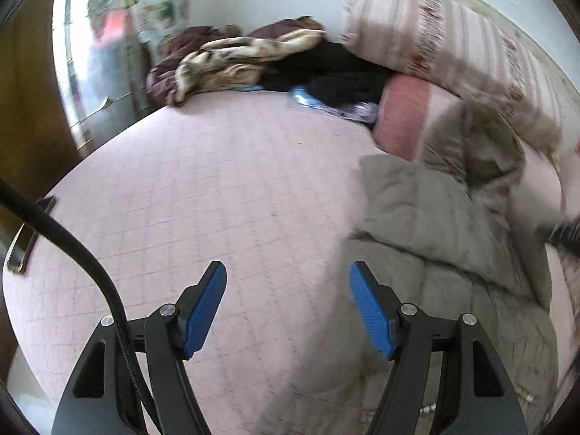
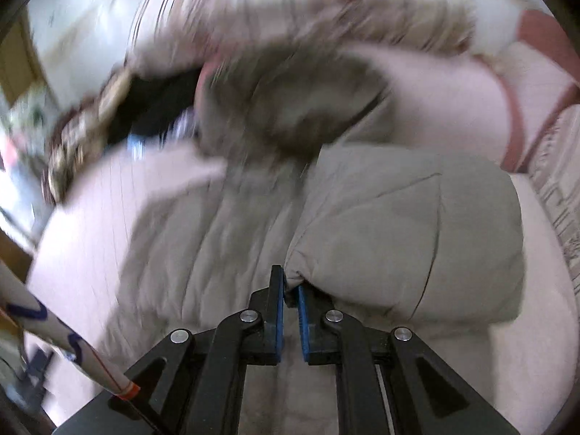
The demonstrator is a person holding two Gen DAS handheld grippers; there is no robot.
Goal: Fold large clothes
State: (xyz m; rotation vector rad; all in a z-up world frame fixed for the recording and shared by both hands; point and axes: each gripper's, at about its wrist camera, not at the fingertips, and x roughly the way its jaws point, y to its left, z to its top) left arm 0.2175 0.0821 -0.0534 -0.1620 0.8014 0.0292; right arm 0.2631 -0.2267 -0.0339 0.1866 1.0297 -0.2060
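A large beige padded coat (image 2: 398, 224) with a fur-trimmed hood (image 2: 297, 98) lies on a pink bed. My right gripper (image 2: 290, 290) is shut on a pinched fold of the coat's sleeve end and holds it over the coat's body. In the left wrist view the coat (image 1: 435, 224) lies at the right, its hood (image 1: 482, 141) toward the pillows. My left gripper (image 1: 288, 275) is open and empty above the pink sheet (image 1: 217, 199), just left of the coat's edge.
A heap of brown, tan-patterned and black clothes (image 1: 253, 61) lies at the far end of the bed. A striped quilt (image 1: 453, 32) and a pink pillow (image 1: 406, 116) lie at the back right. A wooden door (image 1: 25, 108) stands at the left.
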